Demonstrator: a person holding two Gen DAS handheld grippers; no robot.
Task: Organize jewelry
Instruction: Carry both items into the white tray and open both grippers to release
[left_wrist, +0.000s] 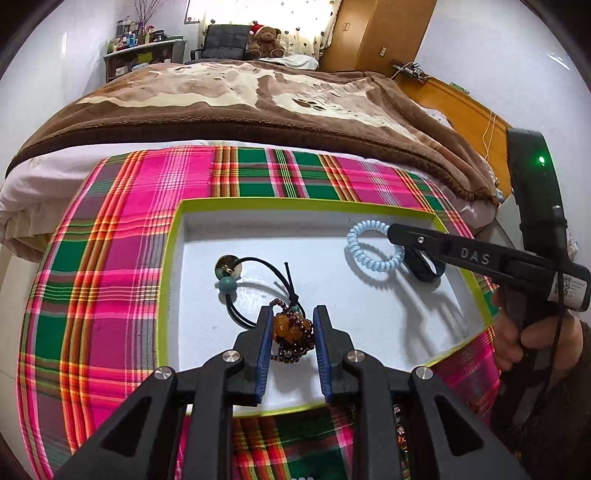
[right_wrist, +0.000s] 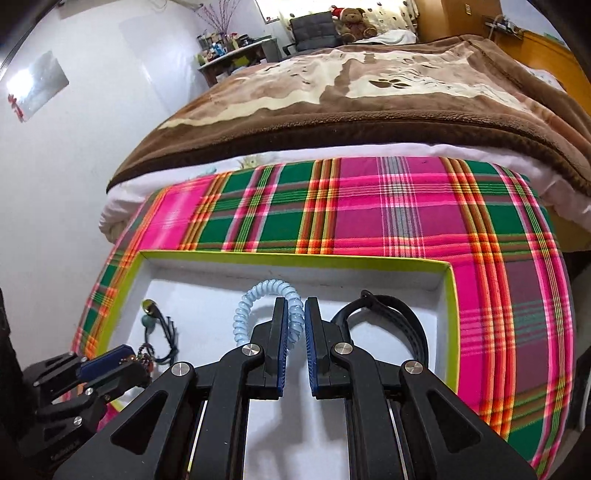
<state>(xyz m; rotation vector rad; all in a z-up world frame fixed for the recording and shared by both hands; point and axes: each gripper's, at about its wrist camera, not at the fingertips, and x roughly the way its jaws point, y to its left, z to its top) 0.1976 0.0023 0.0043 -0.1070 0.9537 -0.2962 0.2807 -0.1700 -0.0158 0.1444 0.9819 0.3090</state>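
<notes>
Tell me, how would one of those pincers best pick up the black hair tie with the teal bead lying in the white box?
Probably by the bare stretch of the black hair tie between its teal bead and the knot, coming from above. The cord lies flat on the box floor, so fingers can straddle it there; the bead and shiny disc look rounded and likely to slip, and the lower loop runs close to the beaded bracelet.

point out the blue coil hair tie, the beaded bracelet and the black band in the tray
blue coil hair tie (right_wrist: 258, 291) right wrist view, top of loop
beaded bracelet (left_wrist: 291, 332) left wrist view, bead cluster
black band (right_wrist: 413, 325) right wrist view, right side
</notes>
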